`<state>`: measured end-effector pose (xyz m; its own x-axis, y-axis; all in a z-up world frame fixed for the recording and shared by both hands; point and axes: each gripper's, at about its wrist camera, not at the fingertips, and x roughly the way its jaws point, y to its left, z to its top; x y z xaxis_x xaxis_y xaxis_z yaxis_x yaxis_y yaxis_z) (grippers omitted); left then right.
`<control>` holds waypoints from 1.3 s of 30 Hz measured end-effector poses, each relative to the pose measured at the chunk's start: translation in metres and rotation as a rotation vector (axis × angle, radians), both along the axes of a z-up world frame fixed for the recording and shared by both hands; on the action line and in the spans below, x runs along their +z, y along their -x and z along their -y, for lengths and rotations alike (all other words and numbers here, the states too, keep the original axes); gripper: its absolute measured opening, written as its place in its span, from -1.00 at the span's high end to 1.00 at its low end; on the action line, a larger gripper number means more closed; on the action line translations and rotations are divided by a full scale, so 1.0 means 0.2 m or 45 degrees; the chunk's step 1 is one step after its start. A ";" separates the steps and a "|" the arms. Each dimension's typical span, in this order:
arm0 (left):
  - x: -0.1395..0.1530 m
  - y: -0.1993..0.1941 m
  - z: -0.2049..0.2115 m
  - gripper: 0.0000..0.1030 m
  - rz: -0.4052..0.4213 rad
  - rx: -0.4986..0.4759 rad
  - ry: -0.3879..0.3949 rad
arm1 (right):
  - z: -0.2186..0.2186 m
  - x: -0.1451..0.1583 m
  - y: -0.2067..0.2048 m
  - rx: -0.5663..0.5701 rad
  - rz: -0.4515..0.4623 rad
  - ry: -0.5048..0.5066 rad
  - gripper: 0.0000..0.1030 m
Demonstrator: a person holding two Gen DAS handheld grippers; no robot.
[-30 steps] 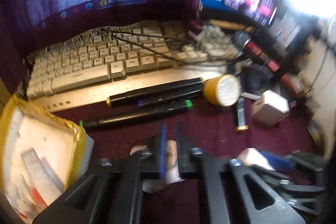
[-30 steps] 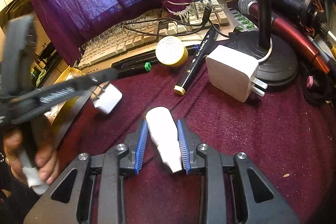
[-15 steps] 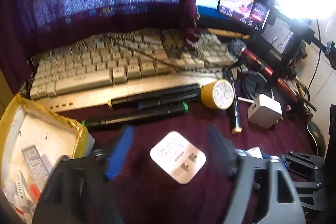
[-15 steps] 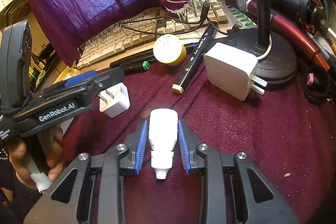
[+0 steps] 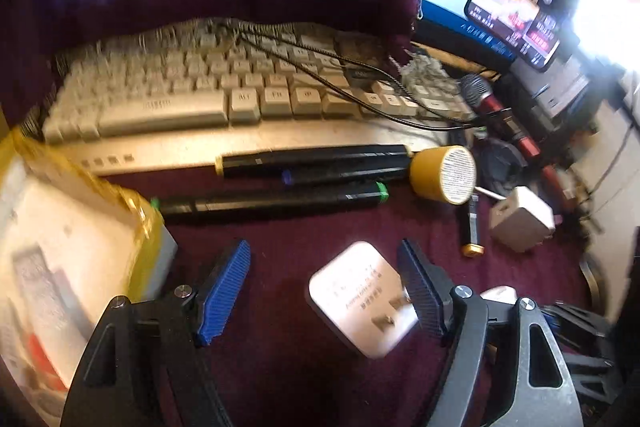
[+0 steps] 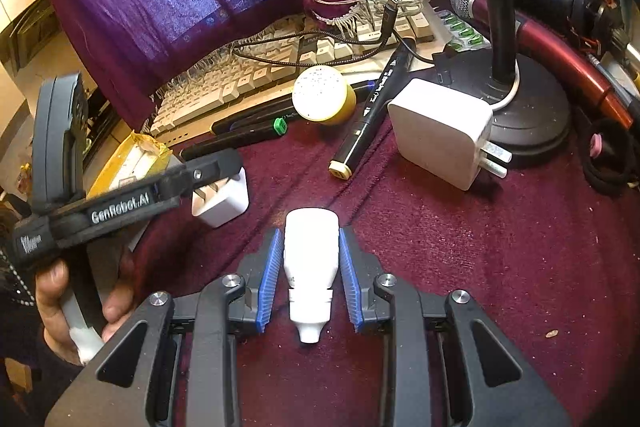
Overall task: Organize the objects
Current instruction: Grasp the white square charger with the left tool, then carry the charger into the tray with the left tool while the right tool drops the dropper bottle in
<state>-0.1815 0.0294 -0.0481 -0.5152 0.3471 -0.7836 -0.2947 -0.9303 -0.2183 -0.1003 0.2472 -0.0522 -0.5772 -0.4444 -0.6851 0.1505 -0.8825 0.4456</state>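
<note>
Left wrist view: left tool point(image 5: 326, 281) standing spread wide, pinching nothing. Small white charger point(image 5: 362, 297) lying prongs-up on the maroon bench cloth point(image 5: 304, 227) between the blue pads, nearer the right-hand pad point(image 5: 420, 291), which is overlapping its prongs in the picture. Black markers point(image 5: 312, 163) resting just beyond the charger, the keyboard point(image 5: 224, 99) behind them, the yellow-taped box point(image 5: 72, 239) off to the charger's left.

Right wrist view: right tool point(image 6: 308, 281) bracketing a white bottle point(image 6: 310, 259), pads pressing on or barely at its sides; hard to tell which. Larger white adapter point(image 6: 444, 131) sitting well beyond the bottle.

Risks, as a judgement: pad snagging a prong and tipping the charger; smooth bottle slipping from a light pinch.
</note>
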 end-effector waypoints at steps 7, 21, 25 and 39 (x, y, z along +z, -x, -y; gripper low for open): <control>0.01 -0.05 -0.07 -0.36 -0.062 0.005 0.082 | -0.02 0.00 0.00 0.021 -0.011 0.059 0.47; -0.01 -0.11 -0.15 0.04 -0.064 0.041 0.185 | -0.01 0.00 0.00 0.039 -0.001 0.045 0.47; -0.01 -0.12 -0.15 0.03 -0.061 0.046 0.180 | 0.00 0.00 0.00 0.040 0.001 0.026 0.47; 0.01 -0.21 -0.08 0.03 -0.047 0.067 0.025 | 0.04 0.01 0.00 0.050 -0.013 -0.058 0.48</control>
<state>-0.1388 0.0457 -0.0459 -0.5609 0.3031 -0.7704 -0.2525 -0.9488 -0.1895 -0.1003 0.2385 -0.0498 -0.5668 -0.4353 -0.6995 0.1896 -0.8952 0.4034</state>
